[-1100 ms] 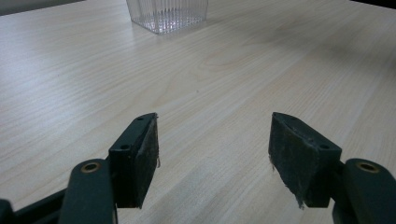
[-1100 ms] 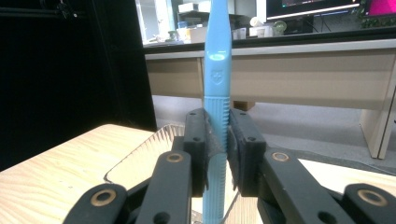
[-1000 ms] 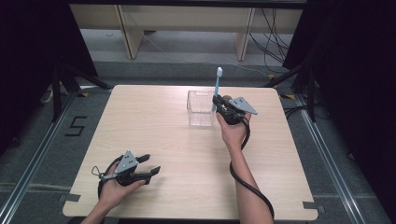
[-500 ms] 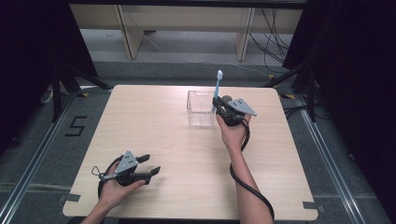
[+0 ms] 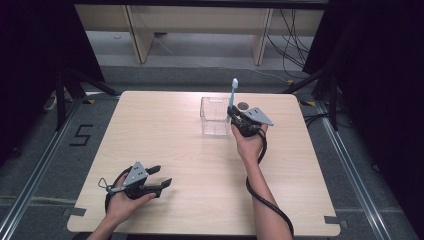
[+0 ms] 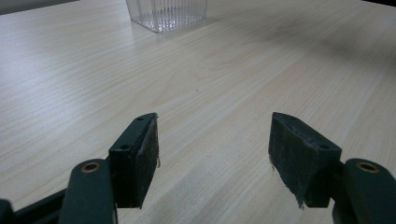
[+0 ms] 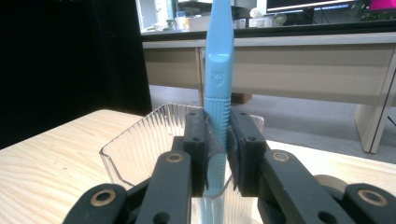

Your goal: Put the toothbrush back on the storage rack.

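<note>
My right gripper (image 5: 233,114) (image 7: 217,140) is shut on a light blue toothbrush (image 5: 233,95) (image 7: 218,84), which stands upright with its head at the top. It holds the brush at the right rim of a clear ribbed plastic cup (image 5: 214,116) (image 7: 140,144), and the handle's lower end dips inside the cup. My left gripper (image 5: 162,176) (image 6: 212,154) rests on the table near the front left edge. Its jaws stand wide apart with nothing between them. The cup (image 6: 166,14) is far ahead of it.
The pale wooden table (image 5: 165,135) has bare surface between the two hands. A dark round disc (image 5: 243,105) lies just behind the right gripper. Beyond the table's far edge stand bench legs and cables on the floor.
</note>
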`<state>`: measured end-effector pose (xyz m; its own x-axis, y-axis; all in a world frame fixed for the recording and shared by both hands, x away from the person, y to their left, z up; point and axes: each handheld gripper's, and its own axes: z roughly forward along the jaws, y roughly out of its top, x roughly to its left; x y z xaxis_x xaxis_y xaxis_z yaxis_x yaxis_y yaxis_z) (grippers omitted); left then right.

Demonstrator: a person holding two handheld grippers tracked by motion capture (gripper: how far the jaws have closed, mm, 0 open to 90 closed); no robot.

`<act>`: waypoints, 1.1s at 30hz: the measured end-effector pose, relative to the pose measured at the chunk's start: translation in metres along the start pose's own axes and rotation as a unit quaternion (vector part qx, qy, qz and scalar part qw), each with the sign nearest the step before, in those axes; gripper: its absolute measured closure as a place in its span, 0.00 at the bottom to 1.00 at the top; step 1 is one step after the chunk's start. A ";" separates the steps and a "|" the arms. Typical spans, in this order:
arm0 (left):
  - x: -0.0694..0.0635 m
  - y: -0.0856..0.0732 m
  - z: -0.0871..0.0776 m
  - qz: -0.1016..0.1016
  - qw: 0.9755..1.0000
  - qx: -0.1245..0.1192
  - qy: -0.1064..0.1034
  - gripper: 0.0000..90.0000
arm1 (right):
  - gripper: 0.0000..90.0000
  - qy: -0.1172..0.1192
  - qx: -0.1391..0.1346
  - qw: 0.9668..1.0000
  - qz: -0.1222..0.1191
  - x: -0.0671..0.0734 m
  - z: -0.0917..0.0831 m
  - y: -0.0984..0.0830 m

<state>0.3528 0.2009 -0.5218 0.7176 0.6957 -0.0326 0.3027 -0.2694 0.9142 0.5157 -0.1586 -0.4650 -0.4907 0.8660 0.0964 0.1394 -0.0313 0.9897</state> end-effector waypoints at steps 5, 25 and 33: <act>0.000 0.000 0.000 0.001 1.000 0.002 0.000 0.37 | 0.88 0.001 0.003 1.000 -0.004 -0.001 0.001 -0.002; 0.000 0.000 0.001 0.001 1.000 -0.002 -0.003 0.37 | 0.87 -0.001 0.011 1.000 -0.001 0.000 0.001 -0.009; 0.000 0.000 0.000 0.002 1.000 0.003 0.000 0.37 | 0.87 0.000 0.010 1.000 -0.003 0.000 0.001 -0.011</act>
<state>0.3528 0.2006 -0.5216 0.7184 0.6950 -0.0294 0.3038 -0.2755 0.9120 0.5153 -0.1577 -0.4766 -0.4913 0.8663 0.0905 0.1535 -0.0162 0.9880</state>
